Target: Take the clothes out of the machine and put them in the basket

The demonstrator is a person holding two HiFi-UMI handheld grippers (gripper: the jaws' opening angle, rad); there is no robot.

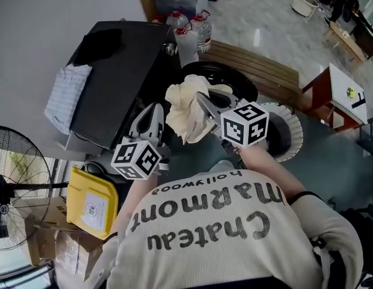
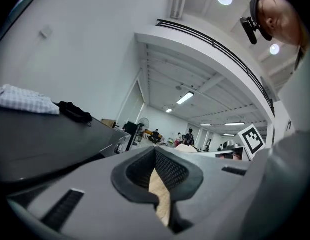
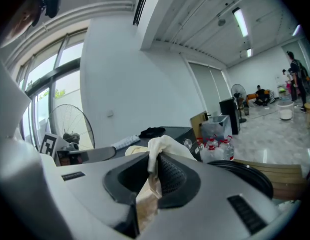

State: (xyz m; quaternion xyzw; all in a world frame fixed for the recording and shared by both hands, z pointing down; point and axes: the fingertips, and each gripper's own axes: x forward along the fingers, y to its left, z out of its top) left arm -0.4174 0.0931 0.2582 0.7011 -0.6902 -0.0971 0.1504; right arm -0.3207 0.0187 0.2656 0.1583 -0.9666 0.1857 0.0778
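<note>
Right gripper [image 3: 152, 176]: we keep its jaws pressed together on the cloth [image 1: 185, 110], which drapes over their tips.
Left gripper [image 2: 157, 176]: just beside it, also pinching a cream fold.
Cloth: bunched in the air before the machine [image 1: 234, 80]; in the head view its length runs top to bottom.
Basket [image 1: 296, 125]: white, at our right, beside the machine.
Surface: a dark cabinet [image 1: 123, 71] at our left.
Room: pale floor, bench [image 1: 258, 68], bottles [image 1: 195, 32], fan [image 1: 17, 161].
Edges: the cabinet edge is near the left gripper.
</note>
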